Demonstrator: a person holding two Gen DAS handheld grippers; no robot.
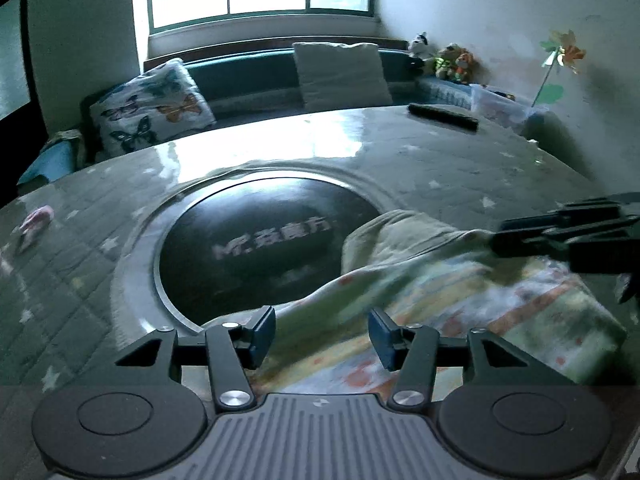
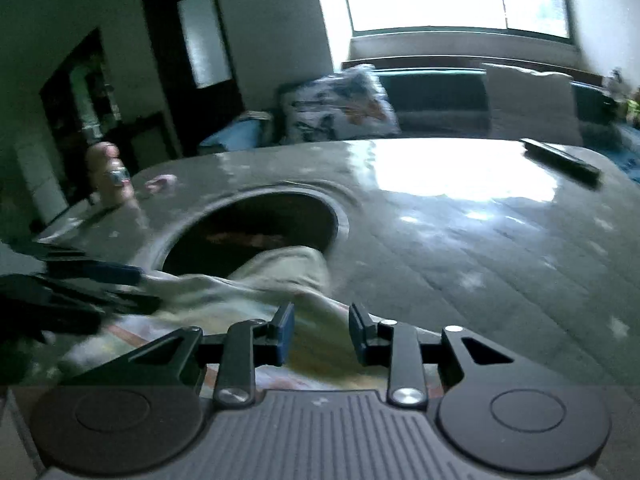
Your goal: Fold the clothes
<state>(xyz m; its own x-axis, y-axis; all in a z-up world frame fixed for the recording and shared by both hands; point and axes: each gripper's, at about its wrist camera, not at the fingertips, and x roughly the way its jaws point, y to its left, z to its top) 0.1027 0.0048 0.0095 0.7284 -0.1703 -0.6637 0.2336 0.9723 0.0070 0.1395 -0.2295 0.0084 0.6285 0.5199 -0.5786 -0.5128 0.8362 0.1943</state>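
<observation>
A pale garment with a pastel print lies crumpled on the grey star-patterned table, partly over the dark round inset. My left gripper is open just above the garment's near edge, with cloth showing between and below its blue pads. In the right wrist view my right gripper is also open, low over the same garment. Each gripper shows in the other's view: the right one at the cloth's right side, the left one at its left side. The image is blurred.
A black remote lies at the table's far edge. A small pink item sits at the far left. Behind the table is a bench with a butterfly cushion, a plain cushion and soft toys.
</observation>
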